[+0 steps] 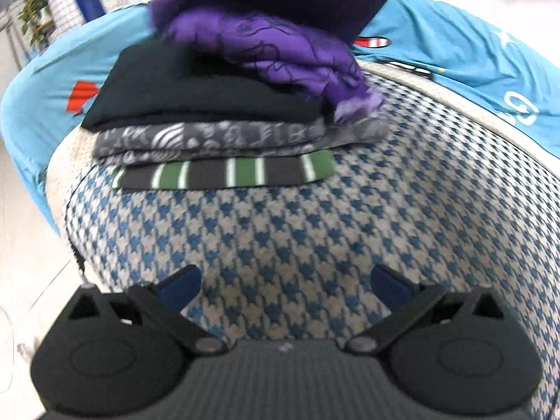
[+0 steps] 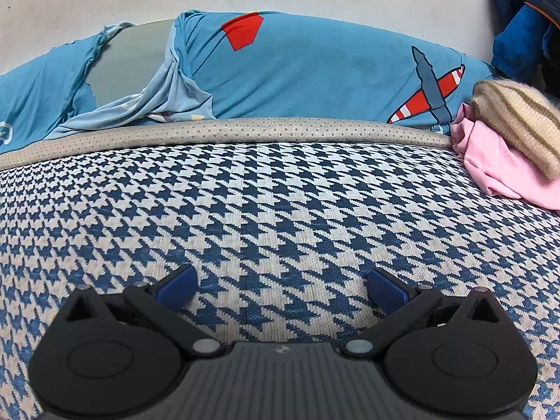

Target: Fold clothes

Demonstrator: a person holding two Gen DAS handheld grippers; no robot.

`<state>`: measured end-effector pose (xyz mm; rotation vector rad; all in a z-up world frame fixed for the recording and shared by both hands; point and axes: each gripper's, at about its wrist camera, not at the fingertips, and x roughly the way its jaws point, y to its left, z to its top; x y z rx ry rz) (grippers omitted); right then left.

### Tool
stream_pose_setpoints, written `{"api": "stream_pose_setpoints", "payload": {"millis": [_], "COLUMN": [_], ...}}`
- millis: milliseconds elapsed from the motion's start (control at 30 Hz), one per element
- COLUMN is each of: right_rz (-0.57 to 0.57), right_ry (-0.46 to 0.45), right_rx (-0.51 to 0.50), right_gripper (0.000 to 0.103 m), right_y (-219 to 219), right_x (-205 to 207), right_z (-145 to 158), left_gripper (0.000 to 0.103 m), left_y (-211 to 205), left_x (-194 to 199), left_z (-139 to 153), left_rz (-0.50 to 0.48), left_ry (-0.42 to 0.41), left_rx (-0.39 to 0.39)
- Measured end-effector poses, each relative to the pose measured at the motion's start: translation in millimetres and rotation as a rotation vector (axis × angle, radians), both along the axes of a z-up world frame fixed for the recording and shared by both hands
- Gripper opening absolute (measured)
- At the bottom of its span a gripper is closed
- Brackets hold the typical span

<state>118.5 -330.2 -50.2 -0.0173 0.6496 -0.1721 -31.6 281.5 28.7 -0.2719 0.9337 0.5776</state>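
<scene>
In the left wrist view a stack of folded clothes lies on the houndstooth cushion (image 1: 297, 231): a green-striped piece (image 1: 227, 175) at the bottom, a grey patterned one (image 1: 210, 138), a black one (image 1: 196, 94), and a purple patterned garment (image 1: 280, 49) draped over the top, partly blurred. My left gripper (image 1: 285, 285) is open, short of the stack, with nothing between its fingers. In the right wrist view my right gripper (image 2: 281, 287) is open over bare houndstooth cushion (image 2: 280, 210). A pink garment (image 2: 497, 161) with a beige striped knit (image 2: 518, 115) on it lies at the far right.
A light blue sheet with a red plane print (image 2: 315, 70) covers the surface behind the cushion. A dark blue jacket (image 2: 521, 21) hangs at the top right. Pale floor (image 1: 21, 245) shows past the cushion's left edge, and a potted plant (image 1: 33, 14) stands far left.
</scene>
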Motion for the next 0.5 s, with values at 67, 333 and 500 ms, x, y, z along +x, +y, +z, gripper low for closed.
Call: {"api": "stream_pose_setpoints", "payload": {"millis": [67,333,500], "right_rz": [0.0,-0.001,-0.001], "right_ry": [0.0,0.0,0.0], "right_rx": [0.0,0.0,0.0], "right_gripper": [0.103,0.103,0.103], "right_y": [0.3,0.2,0.5], "right_x": [0.2,-0.1,0.0], "right_z": [-0.1,-0.1,-0.2], "left_gripper": [0.103,0.103,0.103], "left_y": [-8.5,-48.8,-75.6], "left_x": [3.3,13.2,18.7], "left_z": [1.8,7.4,7.1], "left_rz": [-0.029,-0.158,-0.251], "left_ry": [-0.01,-0.05,-0.057], "left_rx": [0.004,-0.004,0.027]}}
